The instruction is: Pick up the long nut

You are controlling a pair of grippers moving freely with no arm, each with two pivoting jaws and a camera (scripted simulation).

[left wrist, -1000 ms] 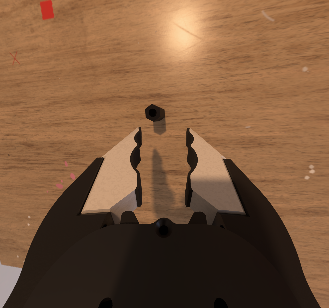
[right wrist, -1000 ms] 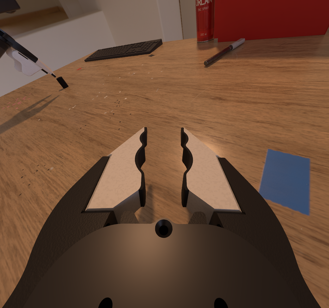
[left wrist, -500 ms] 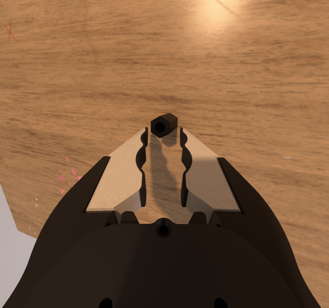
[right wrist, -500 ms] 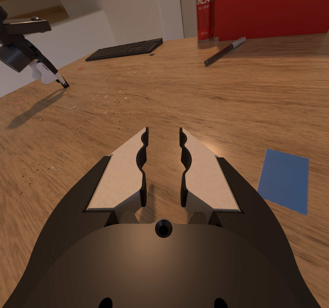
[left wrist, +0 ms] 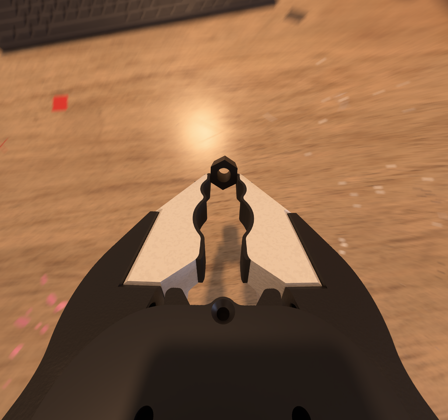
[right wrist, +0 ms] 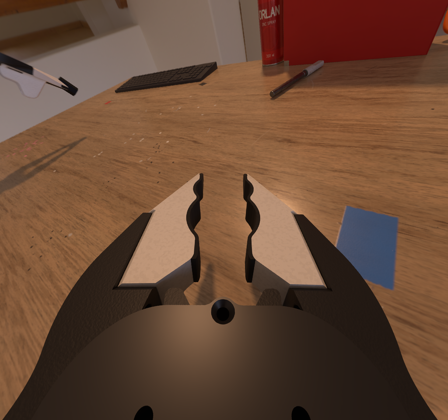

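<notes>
The long nut (left wrist: 223, 176) is black and hexagonal, and I look through its bore end-on. My left gripper (left wrist: 223, 178) is shut on it at the fingertips and holds it well above the wooden table (left wrist: 315, 141). In the right wrist view the left gripper (right wrist: 69, 88) shows at far left in the air, with the nut (right wrist: 70, 88) at its tips above the table edge. My right gripper (right wrist: 223, 178) is open and empty, low over the table.
A black keyboard (left wrist: 121, 3) lies at the back; it also shows in the right wrist view (right wrist: 169, 76). A red spray can (right wrist: 271, 20), a red box (right wrist: 358, 13) and a marker pen (right wrist: 295, 79) stand at the back right. A blue patch (right wrist: 368, 245) is on the table beside my right gripper.
My left gripper has closed on the nut and lifted it off the table, tilting up so the keyboard comes into view. The right gripper has barely moved.
</notes>
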